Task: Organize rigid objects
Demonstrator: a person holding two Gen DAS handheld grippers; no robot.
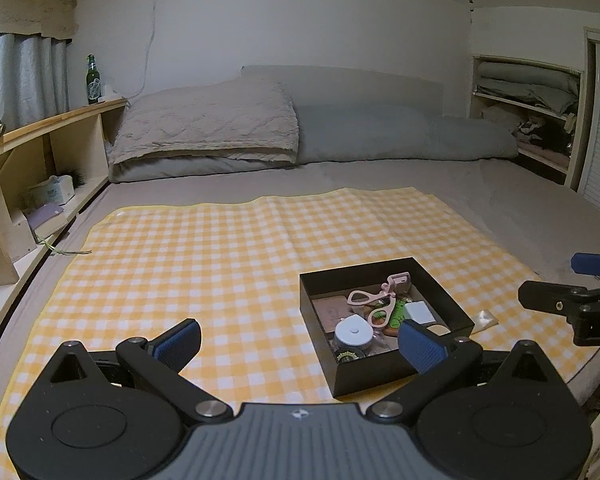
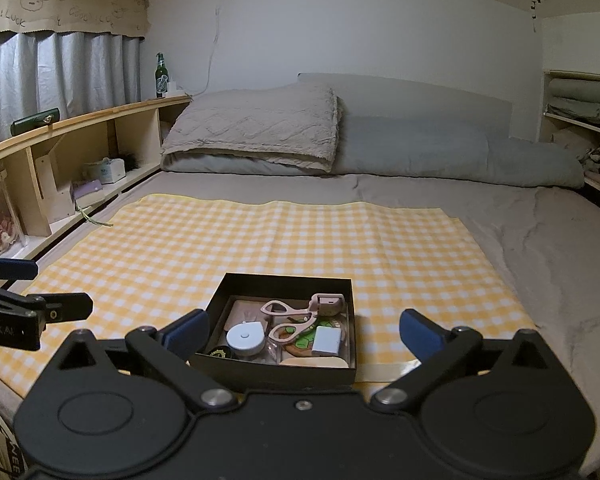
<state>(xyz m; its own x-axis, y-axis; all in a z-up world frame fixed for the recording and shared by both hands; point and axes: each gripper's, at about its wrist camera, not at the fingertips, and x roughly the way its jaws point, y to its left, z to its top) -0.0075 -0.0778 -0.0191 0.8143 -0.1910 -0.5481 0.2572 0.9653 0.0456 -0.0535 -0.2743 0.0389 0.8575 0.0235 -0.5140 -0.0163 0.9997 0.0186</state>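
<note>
A black open box (image 2: 342,292) was found resting on a yellow checked cloth (image 2: 220,240) spread over a bed (image 2: 540,240). In the right wrist view the box lay at 12 o'clock, directly ahead of the right gripper (image 2: 300,334); in the left wrist view it was seen at about 2 o'clock from the left gripper (image 1: 300,344).

Inside the box, a pink eyelash curler (image 2: 300,310) was observed lying across the other contents. A white round tape measure (image 2: 245,338) was noted at the near left, a small white block (image 2: 327,340) at the near right, and a green and orange flat piece (image 2: 300,338) between them. A dark round tin (image 2: 220,353) was partly visible at the near left corner.

The right gripper was recorded with its jaws spread wide and nothing between the pads; its left finger was seen just beside the box's near left wall, though contact could not be determined. The left gripper was likewise recorded wide apart and empty, held over the cloth, its right finger overlapping the box's near edge in view.

A green bottle (image 2: 162,76) was noted upright on the wooden shelf (image 2: 100,114) at 10 o'clock.
</note>
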